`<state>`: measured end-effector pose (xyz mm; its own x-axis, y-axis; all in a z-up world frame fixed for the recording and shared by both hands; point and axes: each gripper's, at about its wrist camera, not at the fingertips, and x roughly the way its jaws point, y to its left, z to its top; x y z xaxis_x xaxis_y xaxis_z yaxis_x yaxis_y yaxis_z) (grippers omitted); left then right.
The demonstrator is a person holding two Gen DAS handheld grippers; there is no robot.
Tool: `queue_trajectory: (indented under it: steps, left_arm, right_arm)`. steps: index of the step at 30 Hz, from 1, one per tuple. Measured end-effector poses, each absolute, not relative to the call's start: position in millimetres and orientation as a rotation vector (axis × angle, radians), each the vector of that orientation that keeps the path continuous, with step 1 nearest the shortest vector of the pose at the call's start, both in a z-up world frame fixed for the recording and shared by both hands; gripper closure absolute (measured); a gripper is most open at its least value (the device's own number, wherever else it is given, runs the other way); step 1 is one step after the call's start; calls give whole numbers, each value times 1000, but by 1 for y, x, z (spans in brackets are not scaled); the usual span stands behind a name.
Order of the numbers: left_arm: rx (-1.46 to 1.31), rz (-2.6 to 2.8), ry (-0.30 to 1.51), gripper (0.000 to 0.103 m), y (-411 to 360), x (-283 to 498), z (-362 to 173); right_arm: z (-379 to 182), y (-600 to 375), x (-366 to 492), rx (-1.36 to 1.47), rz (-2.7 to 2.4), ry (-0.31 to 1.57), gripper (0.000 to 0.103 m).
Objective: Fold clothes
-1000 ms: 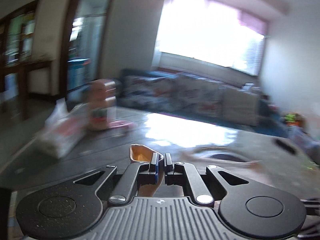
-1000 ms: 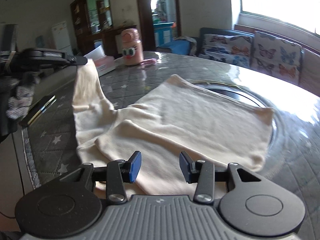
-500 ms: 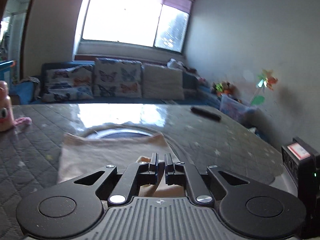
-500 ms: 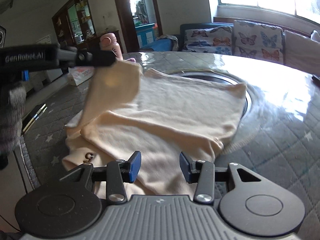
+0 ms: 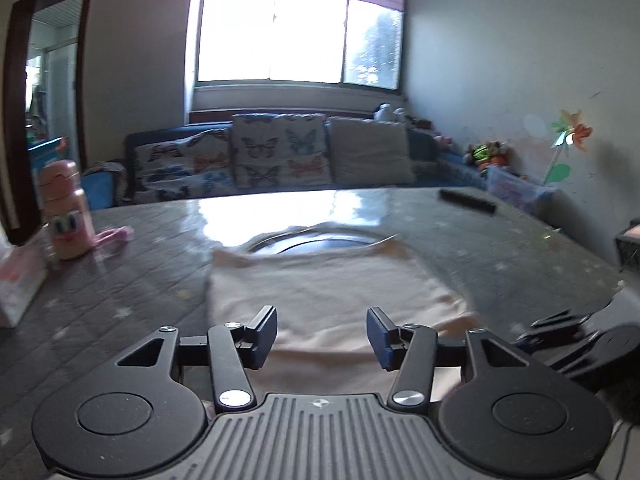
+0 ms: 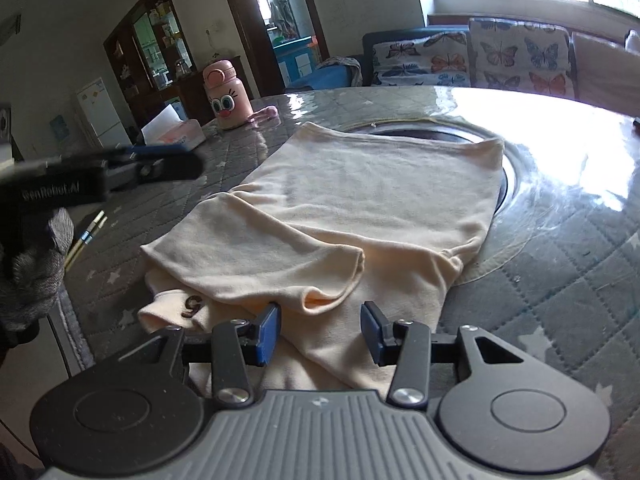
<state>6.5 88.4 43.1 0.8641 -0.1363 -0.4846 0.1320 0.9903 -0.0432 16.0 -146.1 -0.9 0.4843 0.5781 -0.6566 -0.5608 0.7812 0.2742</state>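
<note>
The cream shirt [image 6: 360, 208] lies partly folded on the quilted bench [image 6: 560, 280], one sleeve turned over its near middle. At far left stands a pink bottle [image 6: 226, 96], its picture somewhat blurred. My left gripper [image 5: 322, 334] hovers above the shirt, its jaws opening and empty. My right gripper [image 6: 320, 332] hangs half-spread over the near hem, gripping nothing.
</note>
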Motion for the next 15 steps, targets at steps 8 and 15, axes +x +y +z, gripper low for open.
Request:
queue_trajectory:
  steps: [8,15]
  left_arm:
    - [60,-57,614,47,121,-27,2]
    - [70,-60,628,49,124,-41,-12]
  right_arm:
    - [-1,-140,14,40,720,859,59]
    - [-1,-130,16,21,655,868,85]
